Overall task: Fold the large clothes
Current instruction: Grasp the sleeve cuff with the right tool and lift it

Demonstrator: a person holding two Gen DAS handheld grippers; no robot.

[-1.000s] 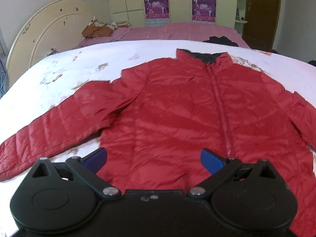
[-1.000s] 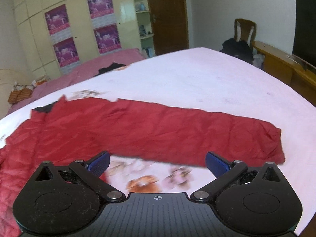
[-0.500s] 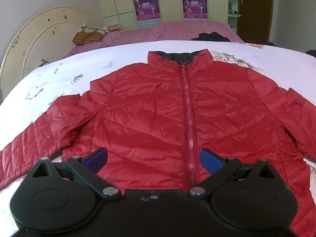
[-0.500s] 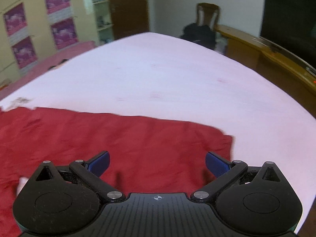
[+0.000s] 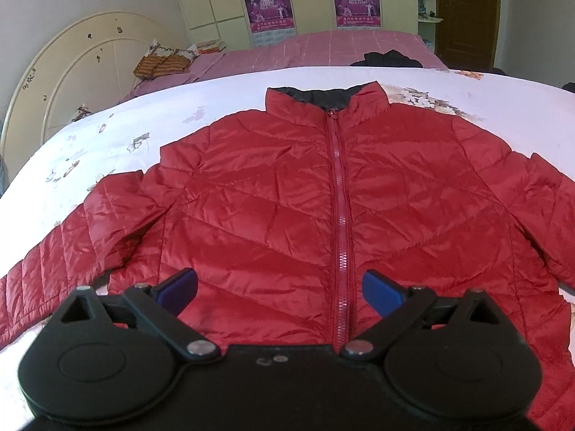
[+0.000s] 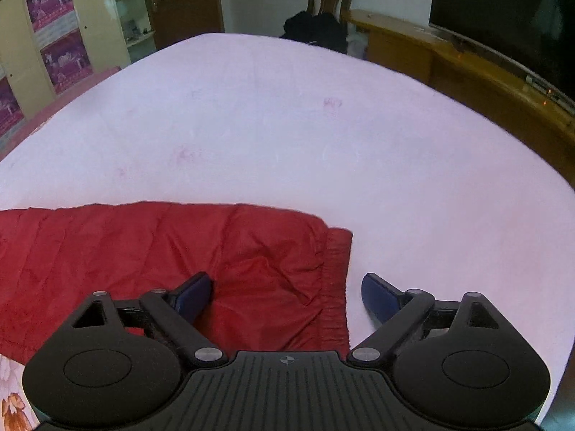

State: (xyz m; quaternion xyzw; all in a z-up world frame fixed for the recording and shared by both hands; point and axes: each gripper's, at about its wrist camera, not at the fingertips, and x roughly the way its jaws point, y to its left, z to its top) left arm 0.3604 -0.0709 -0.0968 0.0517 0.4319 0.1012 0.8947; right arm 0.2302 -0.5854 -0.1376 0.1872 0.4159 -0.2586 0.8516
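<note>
A red quilted jacket (image 5: 287, 197) lies flat and zipped on the white bed, collar away from me, both sleeves spread out. My left gripper (image 5: 280, 289) is open and empty, hovering over the jacket's lower front beside the zipper (image 5: 339, 215). In the right wrist view the jacket's right sleeve (image 6: 161, 251) stretches across the sheet and ends in a cuff (image 6: 336, 280). My right gripper (image 6: 285, 296) is open, low over the sleeve end, with the cuff between its blue pads; whether they touch the fabric I cannot tell.
The white bed sheet (image 6: 305, 143) extends far beyond the sleeve. A wooden bench (image 6: 467, 68) and a chair with dark clothes (image 6: 320, 21) stand past the bed's edge. A pink bed (image 5: 323, 48), a curved headboard (image 5: 72, 72) and wardrobes are behind the jacket.
The left gripper has shifted to centre over the jacket's front near the zipper. The right gripper has moved right along the sleeve and down to its cuff end.
</note>
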